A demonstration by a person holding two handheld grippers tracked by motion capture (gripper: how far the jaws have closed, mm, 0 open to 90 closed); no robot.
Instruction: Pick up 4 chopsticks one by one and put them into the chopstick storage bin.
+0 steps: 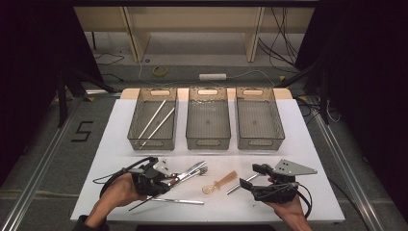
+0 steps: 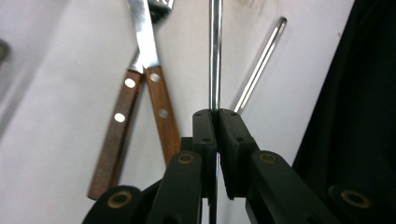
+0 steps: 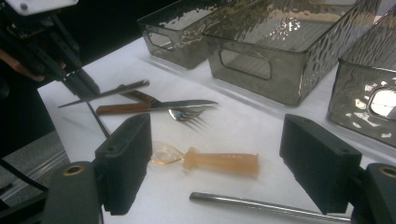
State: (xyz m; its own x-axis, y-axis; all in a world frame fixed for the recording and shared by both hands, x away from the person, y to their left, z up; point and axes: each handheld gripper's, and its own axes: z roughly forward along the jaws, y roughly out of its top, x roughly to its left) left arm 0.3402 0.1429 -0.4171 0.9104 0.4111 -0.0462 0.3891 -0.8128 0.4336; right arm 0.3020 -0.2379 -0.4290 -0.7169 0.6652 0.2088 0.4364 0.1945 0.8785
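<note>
Steel rod (image 2: pixel 215 51), thin, stiff and probably slippery, sits pinched by its near end in the left gripper (image 2: pixel 216 112), just beside the wooden-handled knife (image 2: pixel 156 88). Right gripper (image 3: pixel 215 163) stands spread, holding nothing.

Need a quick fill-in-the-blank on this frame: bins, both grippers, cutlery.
1. The left gripper is shut on a thin ___ rod.
2. The right gripper has its fingers ___.
3. The two white sticks lie in the ___ of three smoky clear plastic bins.
4. The translucent orange plastic spoon lies on the ___ tabletop.

Missing: metal; open; left; white
</note>
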